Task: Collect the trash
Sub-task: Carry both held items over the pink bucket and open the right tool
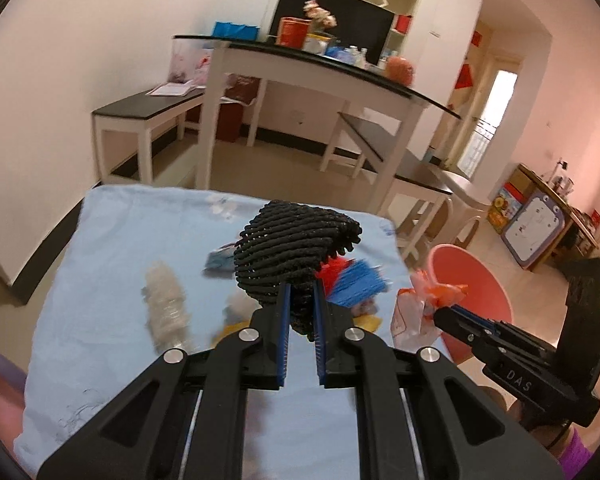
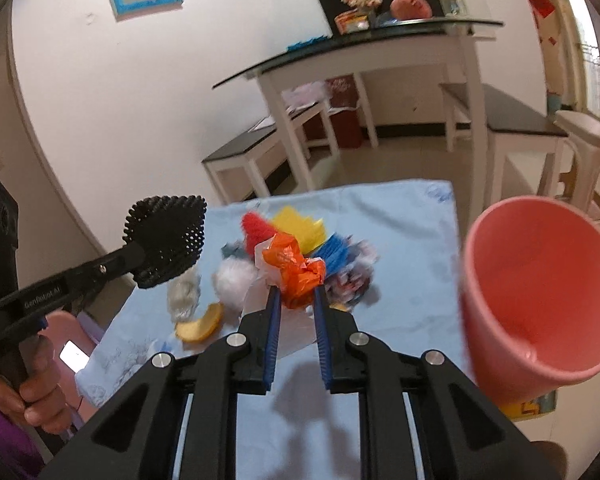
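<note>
My left gripper [image 1: 302, 288] is shut on a black foam net [image 1: 296, 248] and holds it above the light blue cloth [image 1: 100, 272]; the net also shows in the right wrist view [image 2: 166, 240]. My right gripper [image 2: 297, 294] is shut on a crumpled orange and white plastic bag [image 2: 296, 268], also seen in the left wrist view [image 1: 424, 304]. A pink bin [image 2: 540, 288] stands tilted at the table's right edge. On the cloth lies a pile of trash: red, yellow and blue scraps [image 2: 300, 228], a white fluffy ball [image 2: 234, 280], a clear wrapper [image 1: 166, 304].
An orange peel [image 2: 200, 324] lies on the cloth near the front left. Behind the table stand a white counter with a dark top [image 1: 320, 64], low benches [image 1: 148, 112] and a plastic stool [image 2: 592, 160]. A hand [image 2: 40, 384] holds the left gripper.
</note>
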The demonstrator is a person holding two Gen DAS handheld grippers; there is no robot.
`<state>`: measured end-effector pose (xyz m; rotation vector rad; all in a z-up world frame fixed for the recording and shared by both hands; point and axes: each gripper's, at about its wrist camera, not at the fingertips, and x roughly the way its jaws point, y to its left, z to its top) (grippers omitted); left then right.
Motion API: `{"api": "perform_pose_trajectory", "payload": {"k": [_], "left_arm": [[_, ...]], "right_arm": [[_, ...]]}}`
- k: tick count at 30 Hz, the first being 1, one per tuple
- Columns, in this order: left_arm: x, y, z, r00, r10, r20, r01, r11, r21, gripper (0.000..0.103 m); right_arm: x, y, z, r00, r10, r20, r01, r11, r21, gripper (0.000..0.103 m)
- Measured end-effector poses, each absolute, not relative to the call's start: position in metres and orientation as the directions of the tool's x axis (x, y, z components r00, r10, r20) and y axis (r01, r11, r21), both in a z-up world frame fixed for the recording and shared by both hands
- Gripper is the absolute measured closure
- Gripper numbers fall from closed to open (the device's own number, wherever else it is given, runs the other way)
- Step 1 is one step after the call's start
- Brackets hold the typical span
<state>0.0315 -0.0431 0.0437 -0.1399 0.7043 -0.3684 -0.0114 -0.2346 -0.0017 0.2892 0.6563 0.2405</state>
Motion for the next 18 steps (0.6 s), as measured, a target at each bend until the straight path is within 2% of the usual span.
{"api": "perform_pose_trajectory", "payload": {"k": [18], "left_arm": [[0.066, -0.227, 0.031, 0.589, -0.473, -0.655, 0.509, 0.847, -0.155, 0.093]], "right_arm": [[-0.012, -0.381, -0.012, 0.770, -0.038, -0.637, 0.259, 0.931, 0.258, 0.087]]}}
